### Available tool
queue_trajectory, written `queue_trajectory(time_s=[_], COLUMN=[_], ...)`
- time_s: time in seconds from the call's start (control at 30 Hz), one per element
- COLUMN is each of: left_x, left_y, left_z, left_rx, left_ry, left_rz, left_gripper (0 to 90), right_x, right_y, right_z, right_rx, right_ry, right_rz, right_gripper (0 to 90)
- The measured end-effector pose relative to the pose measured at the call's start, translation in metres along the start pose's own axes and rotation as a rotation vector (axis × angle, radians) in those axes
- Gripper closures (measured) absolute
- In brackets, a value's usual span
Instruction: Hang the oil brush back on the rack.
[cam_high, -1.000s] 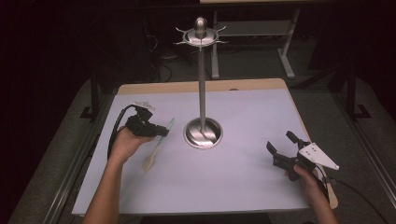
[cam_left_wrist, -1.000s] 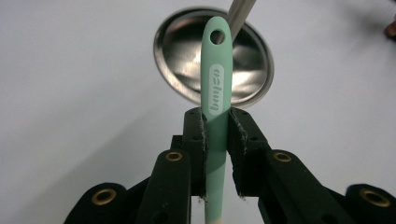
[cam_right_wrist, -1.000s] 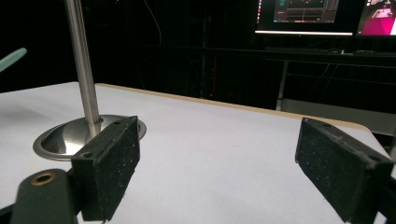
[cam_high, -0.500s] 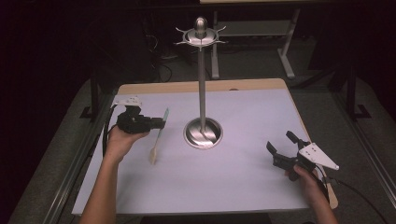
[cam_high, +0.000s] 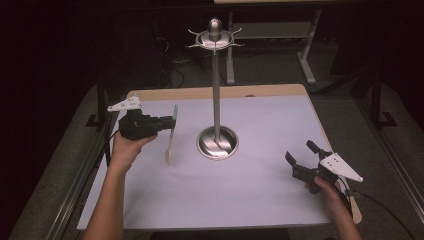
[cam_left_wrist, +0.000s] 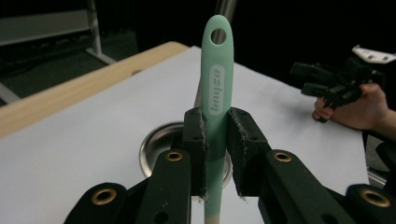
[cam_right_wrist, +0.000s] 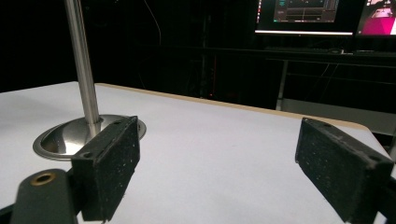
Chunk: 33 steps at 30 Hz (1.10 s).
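Note:
A mint-green utensil (cam_high: 174, 116) with a pale beige lower end hangs nearly upright above the table's left side. My left gripper (cam_high: 169, 123) is shut on its handle. In the left gripper view both pads clamp the utensil (cam_left_wrist: 216, 79), whose hanging hole points up. A tall metal stand (cam_high: 216, 90) with a round base (cam_high: 217, 143) and a ring of hooks (cam_high: 215, 38) at its top rises mid-table, to the right of the utensil. At the right front, my right gripper (cam_high: 301, 153) is open and holds nothing; in its own view the right gripper (cam_right_wrist: 215, 149) faces the stand's pole (cam_right_wrist: 83, 60).
A white sheet covers the table (cam_high: 260, 200), with a wooden strip (cam_high: 200, 93) along the far edge. Metal rails run down both sides. Dark floor, cables and desk legs lie beyond the table. Lit monitors (cam_right_wrist: 303, 16) show far behind in the right gripper view.
My left hand has risen and drawn back a little, lifting the utensil off the sheet and turning it from slanted to nearly upright. The right hand has stayed put.

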<state>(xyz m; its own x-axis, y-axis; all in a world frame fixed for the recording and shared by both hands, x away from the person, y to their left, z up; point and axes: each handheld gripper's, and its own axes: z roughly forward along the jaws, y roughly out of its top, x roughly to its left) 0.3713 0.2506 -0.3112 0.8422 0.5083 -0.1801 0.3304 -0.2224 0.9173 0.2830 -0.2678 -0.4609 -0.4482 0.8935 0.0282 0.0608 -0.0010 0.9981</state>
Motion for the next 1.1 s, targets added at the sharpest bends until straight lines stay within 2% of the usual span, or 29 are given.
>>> queue_trajectory(time_s=[0.23,0.3,0.67,0.73,0.83,0.97,1.1], left_x=[-0.005,-0.006,-0.012,-0.014,-0.015,-0.019,-0.020], left_y=[0.017,0.027,0.060,0.072,0.080,0.098,0.108], left_z=[-0.006,-0.010,-0.021,-0.024,-0.025,-0.026,-0.025], left_rx=[-0.044,-0.052,-0.095,-0.113,-0.121,-0.139,-0.142], left_ry=[-0.019,-0.016,-0.034,-0.038,-0.044,-0.059,-0.068], left_rz=[0.018,0.037,0.074,0.091,0.100,0.121,0.132], left_gripper=[77.5,77.5,77.5,77.5,77.5,77.4,77.4], right_x=[0.000,0.000,0.000,0.000,0.000,0.000,-0.001], right_y=[0.000,0.000,0.000,0.000,0.000,0.000,0.000], right_z=[0.000,0.000,0.000,0.000,0.000,0.000,0.000], right_rx=[0.000,0.000,0.000,0.000,0.000,-0.001,-0.001], right_ry=[-0.001,-0.002,-0.001,-0.001,-0.001,-0.001,-0.001], right_rz=[0.001,0.002,0.003,0.002,0.002,0.004,0.003], right_gripper=[13.3,13.3,13.3,13.3,13.3,13.3,13.3])
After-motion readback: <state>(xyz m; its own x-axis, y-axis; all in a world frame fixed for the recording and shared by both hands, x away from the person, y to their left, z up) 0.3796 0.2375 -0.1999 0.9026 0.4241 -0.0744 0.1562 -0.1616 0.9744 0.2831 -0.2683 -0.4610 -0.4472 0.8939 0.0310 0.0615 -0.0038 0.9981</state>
